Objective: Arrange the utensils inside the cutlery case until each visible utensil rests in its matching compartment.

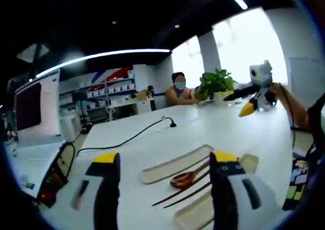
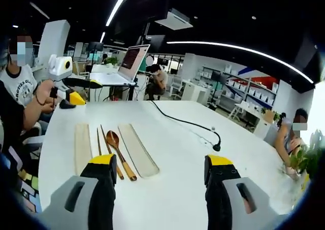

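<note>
Two long beige case halves [image 1: 175, 164] [image 2: 137, 150] lie on the white table [image 1: 203, 126] [image 2: 167, 189]. A wooden spoon [image 1: 187, 178] [image 2: 120, 154] and a pair of dark chopsticks [image 1: 184, 192] [image 2: 100, 141] lie between the halves, on the bare tabletop. The second half [image 1: 195, 212] [image 2: 83, 146] is on the far side of them. My left gripper [image 1: 165, 159] hovers open just short of the set, nothing between its fingers. My right gripper [image 2: 160, 161] is open too, near the spoon's handle end. Each gripper appears in the other's view [image 1: 247, 100] [image 2: 76, 90], held in a hand.
A black cable [image 1: 137, 134] [image 2: 185, 122] runs across the table to a small stand. An open laptop [image 2: 129, 62] sits at one end, and a potted plant [image 1: 216, 83] with a seated person [image 1: 179, 90] at another. A person [image 2: 18, 95] sits close to the utensils.
</note>
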Available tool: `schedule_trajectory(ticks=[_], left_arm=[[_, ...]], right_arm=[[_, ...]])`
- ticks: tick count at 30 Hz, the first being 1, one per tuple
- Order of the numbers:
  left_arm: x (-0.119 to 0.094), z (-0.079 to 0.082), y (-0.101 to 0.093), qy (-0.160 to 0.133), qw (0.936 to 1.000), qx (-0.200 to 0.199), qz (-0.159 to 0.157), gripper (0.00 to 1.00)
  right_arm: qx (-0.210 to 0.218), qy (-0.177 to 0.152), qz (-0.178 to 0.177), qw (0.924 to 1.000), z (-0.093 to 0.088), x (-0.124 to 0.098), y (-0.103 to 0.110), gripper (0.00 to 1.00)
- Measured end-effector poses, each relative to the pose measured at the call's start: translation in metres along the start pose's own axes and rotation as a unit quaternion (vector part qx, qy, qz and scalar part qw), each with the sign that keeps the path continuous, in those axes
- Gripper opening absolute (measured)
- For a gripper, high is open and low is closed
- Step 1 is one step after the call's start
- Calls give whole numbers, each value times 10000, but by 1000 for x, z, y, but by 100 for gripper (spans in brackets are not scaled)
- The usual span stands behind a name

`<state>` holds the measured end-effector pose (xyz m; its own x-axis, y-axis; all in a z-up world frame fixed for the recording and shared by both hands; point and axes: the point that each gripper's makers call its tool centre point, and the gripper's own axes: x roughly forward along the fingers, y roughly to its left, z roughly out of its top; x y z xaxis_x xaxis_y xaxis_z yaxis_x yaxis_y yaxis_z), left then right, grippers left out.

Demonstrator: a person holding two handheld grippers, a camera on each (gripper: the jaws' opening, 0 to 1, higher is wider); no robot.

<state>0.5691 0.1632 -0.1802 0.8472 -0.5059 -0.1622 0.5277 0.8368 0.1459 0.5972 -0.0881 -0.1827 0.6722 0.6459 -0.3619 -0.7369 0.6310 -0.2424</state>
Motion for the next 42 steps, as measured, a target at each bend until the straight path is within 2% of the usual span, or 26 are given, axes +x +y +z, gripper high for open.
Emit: schedule_trajectory(ticks=[4,6,9,12,19,28,34,42], left_arm=[[7,-6,-3,223,9995,79,-231,69],[11,-8,-3,301,9990,44,-340,68],[16,-13,-3,466,9978,80,-472,65],[19,-20,-2,729,9955,283,-528,64],[23,-28,2,1097,9901,497,-716,57],[26,-34,3,1427,9821,794,-939,53],[28,-48,-2,1767,9708,1048,-1236,51],[33,-62,4,2188,9574,1258,-1404,45]], right_arm=[[-42,83,125,9999,-4,3,4,71],[86,47,232,9997,-5,7,6,70],[125,166,299,9993,-12,12,9,67],[177,204,354,9990,-14,14,9,67],[84,314,368,9988,-18,20,9,67],[37,408,484,9980,-20,29,14,66],[45,499,536,9973,-23,35,16,64],[20,648,724,9953,-31,47,23,61]])
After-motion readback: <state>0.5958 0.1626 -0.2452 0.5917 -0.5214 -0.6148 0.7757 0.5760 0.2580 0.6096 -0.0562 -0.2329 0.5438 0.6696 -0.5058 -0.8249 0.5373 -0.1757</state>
